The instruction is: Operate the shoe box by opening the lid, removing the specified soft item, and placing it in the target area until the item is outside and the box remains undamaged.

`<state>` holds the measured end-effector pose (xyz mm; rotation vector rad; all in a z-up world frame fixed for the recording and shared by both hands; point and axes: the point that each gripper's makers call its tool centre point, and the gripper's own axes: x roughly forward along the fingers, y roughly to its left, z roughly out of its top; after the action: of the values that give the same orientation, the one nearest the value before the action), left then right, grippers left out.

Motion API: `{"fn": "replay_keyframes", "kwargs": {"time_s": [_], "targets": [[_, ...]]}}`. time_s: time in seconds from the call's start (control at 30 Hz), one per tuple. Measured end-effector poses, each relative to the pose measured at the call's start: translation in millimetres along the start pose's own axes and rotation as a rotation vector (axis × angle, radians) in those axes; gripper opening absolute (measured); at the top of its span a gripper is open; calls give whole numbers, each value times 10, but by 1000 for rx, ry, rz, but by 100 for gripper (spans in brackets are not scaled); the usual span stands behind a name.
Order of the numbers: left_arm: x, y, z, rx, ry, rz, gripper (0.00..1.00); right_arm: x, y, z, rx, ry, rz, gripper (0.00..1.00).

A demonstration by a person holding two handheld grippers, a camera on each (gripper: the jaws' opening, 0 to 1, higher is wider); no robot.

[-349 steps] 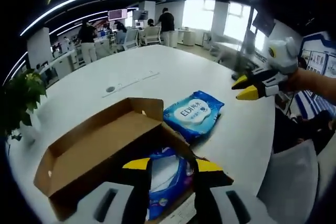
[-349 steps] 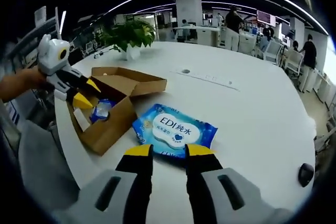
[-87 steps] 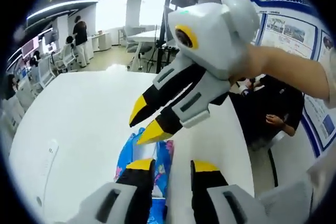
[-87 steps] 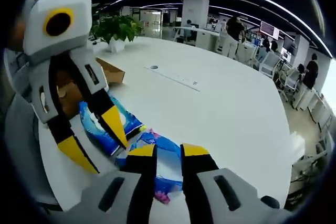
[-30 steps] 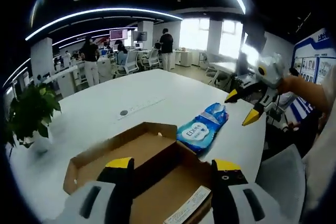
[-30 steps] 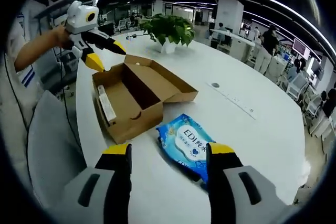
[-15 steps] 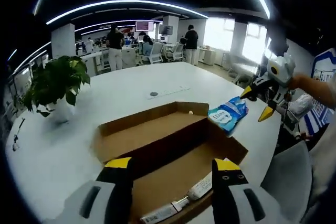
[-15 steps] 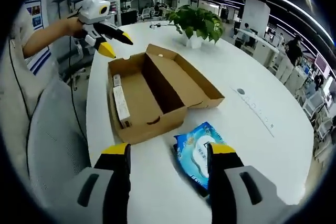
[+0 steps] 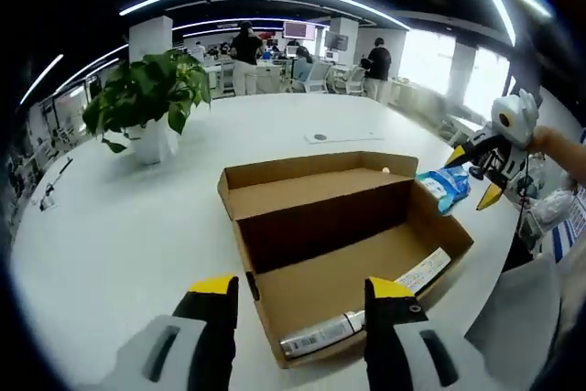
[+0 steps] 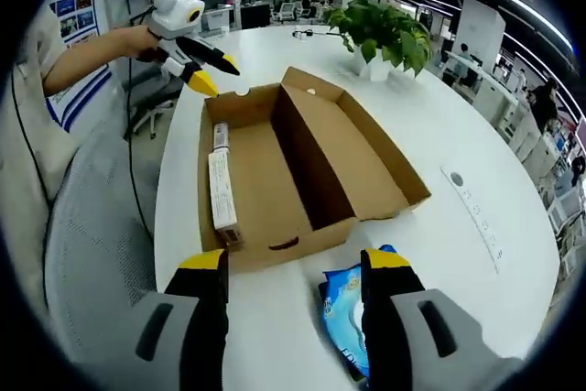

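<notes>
**Both grippers spread and empty; box open, wipes pack out on the table**

Grippers first: my left gripper (image 9: 302, 288) hangs over the near end of the shoe box (image 9: 352, 272) with its jaws spread wide and nothing between them. My right gripper (image 10: 294, 263) is likewise spread and empty, poised at the other end of the box, with the blue wipes pack (image 10: 355, 318) lying on the white table (image 10: 476, 254) just beside the box wall and partly behind the right jaw.

The lid (image 9: 307, 179) is folded back and stands open. Inside I see only a long white label strip (image 10: 222, 191) lying along the floor of the box. I judge the soft item is out and what remains is to back away cleanly.

To do that well, I would lift both grippers straight up before swinging them apart, so that no jaw tip catches the cardboard rim or drags the box. The right one should rise clear of the pack without nudging it back against the wall.

Around the work: a potted plant (image 9: 151, 98) sits on the table beyond the box, well apart from it. A grey chair back (image 10: 96, 254) is close to the table edge near my body. People stand at desks far behind.
</notes>
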<state>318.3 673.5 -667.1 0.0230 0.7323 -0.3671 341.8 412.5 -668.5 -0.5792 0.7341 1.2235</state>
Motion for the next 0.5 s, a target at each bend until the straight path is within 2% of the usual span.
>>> {"fn": "replay_keyframes", "kwargs": {"time_s": [0.2, 0.37, 0.5], "targets": [[-7, 72, -236, -36, 49, 27, 43, 241, 159, 58, -64, 32, 72, 54], [-33, 131, -379, -110, 81, 53, 29, 445, 282, 47, -136, 76, 131, 53], [-37, 153, -443, -148, 93, 60, 25, 608, 359, 29, -189, 110, 178, 52]]}}
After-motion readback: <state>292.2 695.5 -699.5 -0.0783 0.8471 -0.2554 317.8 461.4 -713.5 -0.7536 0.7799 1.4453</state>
